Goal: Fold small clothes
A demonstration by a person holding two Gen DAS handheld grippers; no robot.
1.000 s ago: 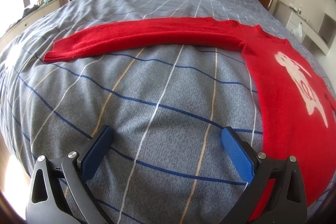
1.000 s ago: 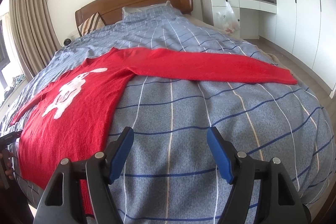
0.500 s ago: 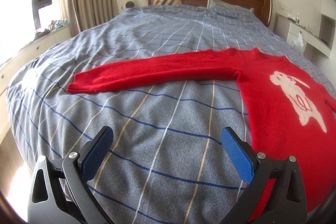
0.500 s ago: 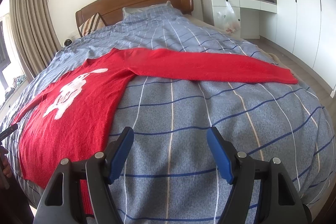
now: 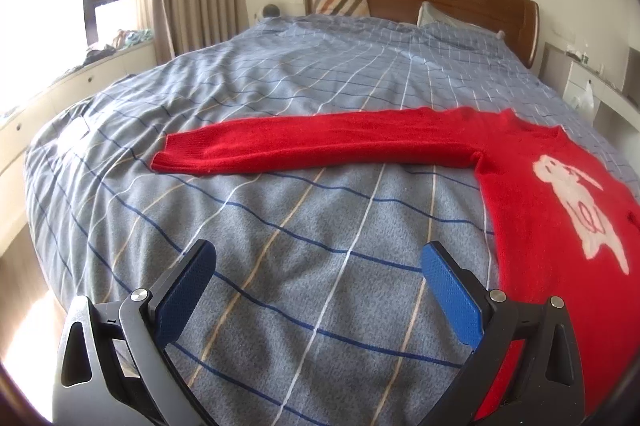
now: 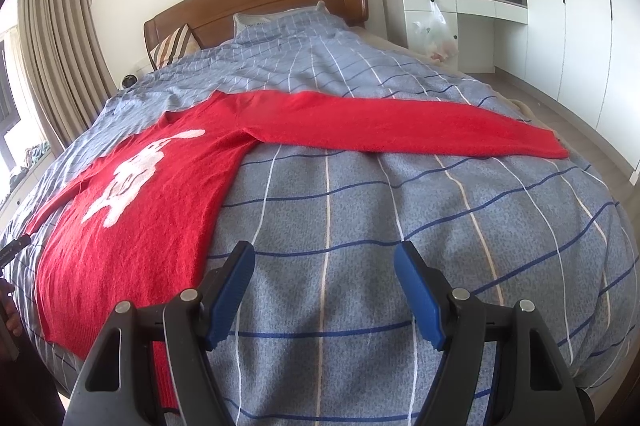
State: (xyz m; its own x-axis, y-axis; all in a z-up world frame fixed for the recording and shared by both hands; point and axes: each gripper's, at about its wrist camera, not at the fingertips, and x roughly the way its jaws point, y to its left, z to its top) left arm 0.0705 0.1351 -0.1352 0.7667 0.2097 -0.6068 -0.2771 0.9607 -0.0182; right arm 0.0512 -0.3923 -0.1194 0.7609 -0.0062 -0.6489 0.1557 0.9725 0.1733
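Sweater (image 5: 532, 194) flat on bed (image 5: 304, 226); nothing holds it.

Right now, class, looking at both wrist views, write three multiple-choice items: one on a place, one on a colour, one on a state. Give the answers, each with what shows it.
1. Where does the red sweater lie?
A. On the checked bedspread
B. On the floor
C. On the white desk

2. What colour is the animal figure on the sweater?
A. Blue
B. White
C. Black

3. How do the sweater's sleeves lie?
A. Folded over the chest
B. Rolled up
C. Spread out flat to each side

Answers:
1 A: the sweater rests flat on the bed's blue-lined cover.
2 B: the figure shows white against the red knit.
3 C: the left sleeve and right sleeve each stretch straight out from the body.
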